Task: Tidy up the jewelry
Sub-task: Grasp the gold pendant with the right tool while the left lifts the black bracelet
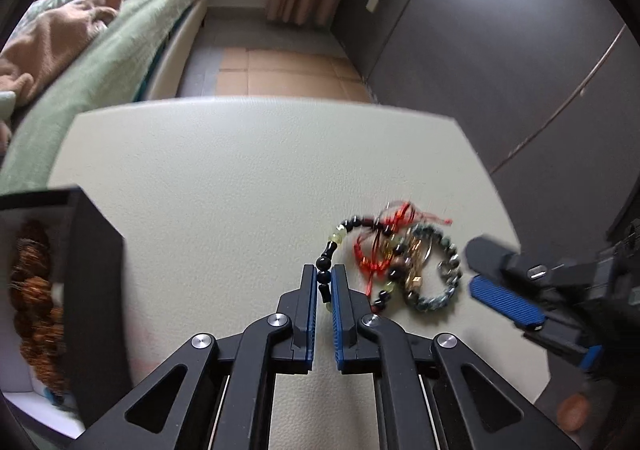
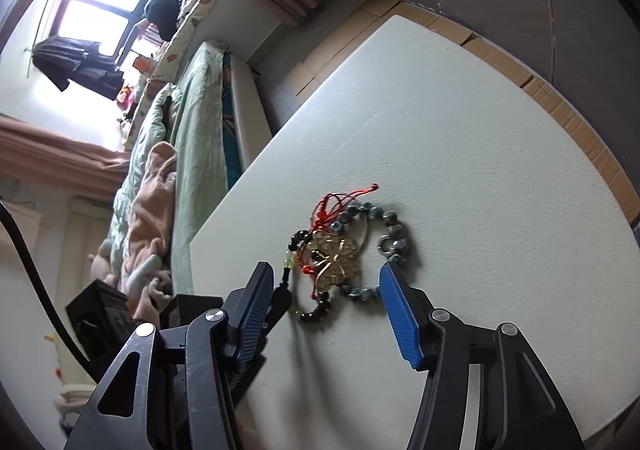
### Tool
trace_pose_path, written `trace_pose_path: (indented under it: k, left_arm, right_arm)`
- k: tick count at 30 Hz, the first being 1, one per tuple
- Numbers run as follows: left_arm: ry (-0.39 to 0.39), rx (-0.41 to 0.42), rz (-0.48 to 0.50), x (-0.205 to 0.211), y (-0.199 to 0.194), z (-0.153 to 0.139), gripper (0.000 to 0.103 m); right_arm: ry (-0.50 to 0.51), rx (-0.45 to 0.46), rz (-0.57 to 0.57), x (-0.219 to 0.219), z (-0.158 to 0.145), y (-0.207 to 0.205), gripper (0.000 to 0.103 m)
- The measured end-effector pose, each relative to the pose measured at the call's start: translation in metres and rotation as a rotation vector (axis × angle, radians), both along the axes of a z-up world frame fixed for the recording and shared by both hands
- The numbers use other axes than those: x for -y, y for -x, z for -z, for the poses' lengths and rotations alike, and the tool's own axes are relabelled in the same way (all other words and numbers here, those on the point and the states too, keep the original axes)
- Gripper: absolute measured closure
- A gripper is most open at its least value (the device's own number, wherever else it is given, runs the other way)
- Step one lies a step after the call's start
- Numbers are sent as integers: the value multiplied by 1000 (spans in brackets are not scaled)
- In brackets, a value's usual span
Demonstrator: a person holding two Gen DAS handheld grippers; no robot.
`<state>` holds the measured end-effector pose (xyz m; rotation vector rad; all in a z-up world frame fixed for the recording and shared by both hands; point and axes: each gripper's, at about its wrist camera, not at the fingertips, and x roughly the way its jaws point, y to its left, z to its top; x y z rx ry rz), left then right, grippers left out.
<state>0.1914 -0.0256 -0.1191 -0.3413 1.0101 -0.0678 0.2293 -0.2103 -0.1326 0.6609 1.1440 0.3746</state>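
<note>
Item: dark bead strand (image 1: pixel 326 270), black and pale-green beads. Lies at the left edge of the jewelry pile (image 1: pixel 400 262) on the white table (image 1: pixel 240 170); its near end sits between the left gripper (image 1: pixel 324 282) tips. The blue pads are drawn close on either side of the beads and appear to pinch them.

Pile, outward from the strand: red knotted cord (image 1: pixel 380 242) across the middle; gold openwork charm (image 2: pixel 336 254) under it; grey-green bead bracelet (image 2: pixel 380 250) on the far side, touching the rest. All appear tangled together.

Right gripper (image 2: pixel 326 290): fingers spread wide, hovering over the pile, one pad just beside the grey-green bracelet, the other toward the strand side. It holds nothing.

Step in hand, as judged: separating the dark strand from the pile for storage. The next move likely calls for a slow draw away from the pile, since the red cord crosses the strand and may drag the rest; the right gripper could pin the pile down.

Container: black box (image 1: pixel 92 282), open, well to the left of the pile. White lining; holds brown knobbly seed beads (image 1: pixel 36 290). Other contents cannot be made out.
</note>
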Motion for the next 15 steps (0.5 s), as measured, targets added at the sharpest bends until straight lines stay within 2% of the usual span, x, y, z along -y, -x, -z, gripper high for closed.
trace_pose_path:
  k: [1,8,10,15]
  left_arm:
    - [17,15,-3,-4,2,-6,96]
    - [90,77,-22,-20,14,-32,96]
    - [104,97,-20,-22,16,-40,97]
    - [136,126,-20,-30,22,-53,98]
  right_arm:
    - [3,2,0,-1,0,0,54]
    - [51,8,-16,-15,6,-5,56]
    - [76,13,-17,-20,6,-5,62]
    - [143,32,-33,-33,8,-8,62]
